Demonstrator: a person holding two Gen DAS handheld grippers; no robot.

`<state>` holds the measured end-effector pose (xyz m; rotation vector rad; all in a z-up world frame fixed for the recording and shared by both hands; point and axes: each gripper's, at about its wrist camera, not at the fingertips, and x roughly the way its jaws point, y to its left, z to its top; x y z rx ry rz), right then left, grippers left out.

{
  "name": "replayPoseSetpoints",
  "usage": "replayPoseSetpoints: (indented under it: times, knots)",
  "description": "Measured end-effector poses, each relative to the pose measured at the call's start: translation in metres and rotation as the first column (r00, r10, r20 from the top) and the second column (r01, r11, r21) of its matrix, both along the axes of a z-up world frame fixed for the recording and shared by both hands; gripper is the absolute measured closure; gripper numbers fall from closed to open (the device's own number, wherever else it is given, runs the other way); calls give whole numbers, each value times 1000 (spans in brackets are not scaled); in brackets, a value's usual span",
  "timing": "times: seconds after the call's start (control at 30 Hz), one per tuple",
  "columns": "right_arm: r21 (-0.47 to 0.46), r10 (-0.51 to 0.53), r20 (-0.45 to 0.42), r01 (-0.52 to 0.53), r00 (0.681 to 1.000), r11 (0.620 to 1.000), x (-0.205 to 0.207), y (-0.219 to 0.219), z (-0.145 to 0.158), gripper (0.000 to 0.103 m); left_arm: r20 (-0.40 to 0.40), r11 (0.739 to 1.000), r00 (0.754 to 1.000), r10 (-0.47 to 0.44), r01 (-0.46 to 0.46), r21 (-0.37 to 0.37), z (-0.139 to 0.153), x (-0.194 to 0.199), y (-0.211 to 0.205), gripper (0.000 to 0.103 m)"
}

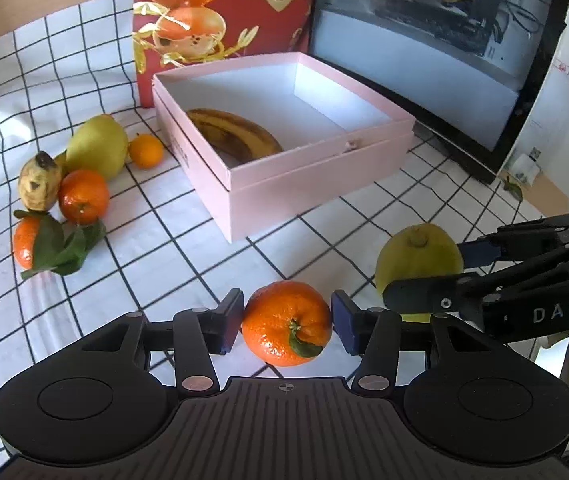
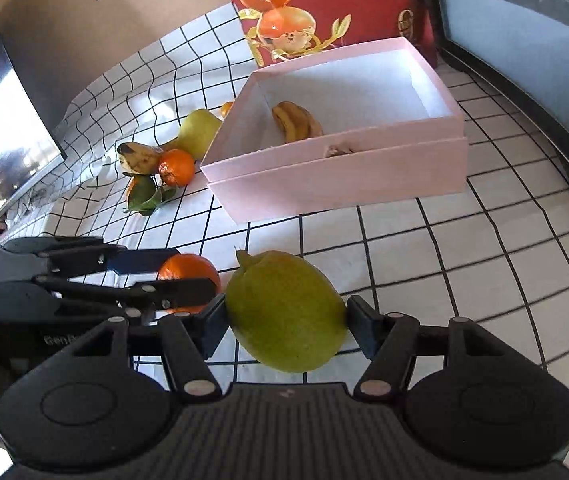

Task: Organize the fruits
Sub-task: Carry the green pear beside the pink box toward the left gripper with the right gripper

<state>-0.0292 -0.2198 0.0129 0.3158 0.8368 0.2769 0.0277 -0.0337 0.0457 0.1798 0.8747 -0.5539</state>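
Left wrist view: left gripper (image 1: 287, 322) fingers gripping mandarin (image 1: 286, 323) above worktop (image 1: 164, 264); right gripper (image 2: 286, 326) gripping pear (image 2: 286, 312), both near pink box (image 1: 316, 172) w/ banana (image 1: 234, 134).

- left gripper (image 1: 286, 322) at bottom centre, pads against both sides of a mandarin (image 1: 286, 323), stem toward camera
- right gripper (image 1: 424, 276) entering from right edge, fingers around a green pear (image 1: 416, 260)
- pink box (image 1: 316, 168) mid-frame on checked cloth (image 1: 156, 264), one banana (image 1: 236, 132) inside near its left wall
- left of box: second pear (image 1: 96, 146), small orange (image 1: 146, 151), spotted banana (image 1: 39, 182), mandarin with no leaves (image 1: 83, 196), leafy mandarin (image 1: 28, 242)
- red fruit bag (image 1: 220, 12) behind box, monitor (image 1: 436, 40) top right
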Motion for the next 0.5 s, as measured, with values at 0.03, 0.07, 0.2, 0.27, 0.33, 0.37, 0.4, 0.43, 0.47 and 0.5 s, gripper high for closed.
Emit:
replayPoseSetpoints:
  times: [0.03,0.07,0.2,0.27,0.33,0.37,0.4,0.43,0.47,0.5]
  knots:
    - [4,0,1,0,1000,1000,-2,-2,0,39,3,1000,1000,-1,1,1,0,0,0,49]
    - [9,0,0,0,1000,1000,-3,-3,-1,39,4,1000,1000,-2,2,1,0,-1,1,49]
    - [9,-18,4,18,1000,1000,-8,-5,1,39,10,1000,1000,-12,12,3,-2,-1,2,49]
    - [-8,-28,11,28,1000,1000,-11,-5,4,39,19,1000,1000,-20,20,8,-2,-2,1,49]
    - [-25,-42,16,43,999,999,-11,-6,6,39,27,1000,999,-25,24,11,-3,-3,-1,49]
    - [-35,-50,17,51,999,998,-12,-7,6,39,28,1000,999,-27,26,11,-3,-3,-1,49]
    - [-43,-57,18,58,998,997,-12,-8,6,39,29,1000,999,-28,28,11,-3,-3,-1,48]
    - [-48,-65,16,65,998,997,-13,-9,6,39,29,1000,999,-29,29,9,-4,-3,-1,48]
    - [-55,-72,12,73,997,996,-14,-10,6,39,29,1000,999,-30,30,8,-4,-3,0,48]
    - [-62,-75,13,76,997,995,-15,-11,6,39,28,999,999,-32,32,7,-4,-3,0,48]
